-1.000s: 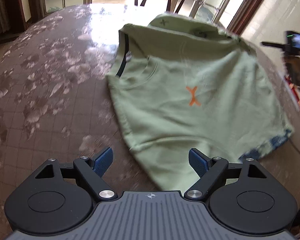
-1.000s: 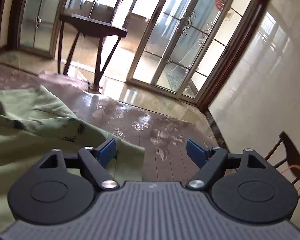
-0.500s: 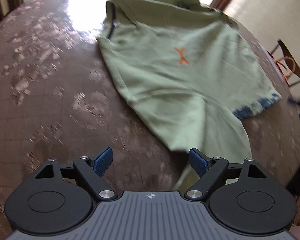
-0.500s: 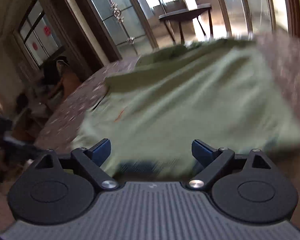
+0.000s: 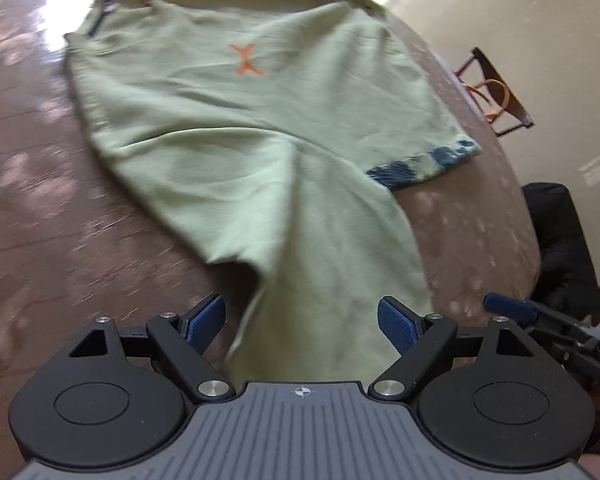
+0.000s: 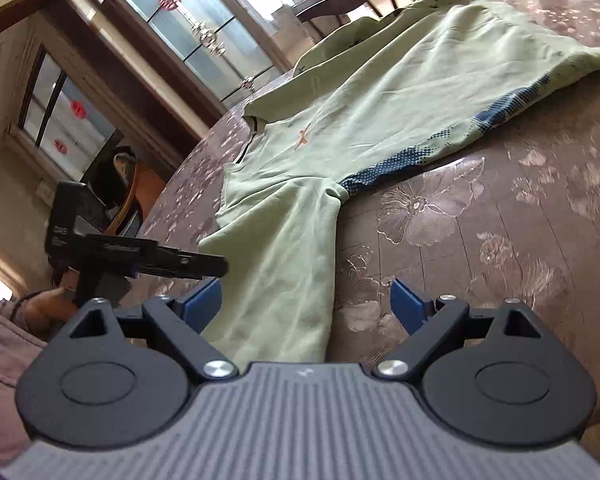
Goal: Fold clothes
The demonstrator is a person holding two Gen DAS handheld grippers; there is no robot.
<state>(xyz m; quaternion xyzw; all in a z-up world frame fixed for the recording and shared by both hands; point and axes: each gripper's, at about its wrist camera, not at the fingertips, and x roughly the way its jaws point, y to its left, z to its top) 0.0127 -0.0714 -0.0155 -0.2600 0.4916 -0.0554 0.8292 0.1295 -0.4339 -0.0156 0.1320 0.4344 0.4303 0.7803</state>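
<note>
- The green shirt (image 5: pixel 268 128) lies spread on the tabletop (image 5: pixel 52 208), collar at the far end, orange X on the chest facing up. One long sleeve (image 5: pixel 320 280) trails toward the near edge, and the blue-patterned hem (image 5: pixel 424 164) sits out to the right.
- The left gripper (image 5: pixel 300 316) hangs just above the near sleeve with its jaws wide apart, holding nothing; cloth lies under the gap, but the pads do not press on it.
- The right gripper (image 6: pixel 304 300) is likewise spread wide and empty, over the same sleeve from the other side.
- The step in hand looks like taking up that sleeve to fold it back over the body.
- To do it well, bring one pad under the sleeve's edge and the other on top, so the pinch catches cloth and not the tabletop.
- Grip near the cuff end, not mid-sleeve, or the loose end will droop and crease.
- Lift only a little, carry it across flat, and keep the body from dragging along.
- The two grippers are close together here; mind they do not collide.
</note>
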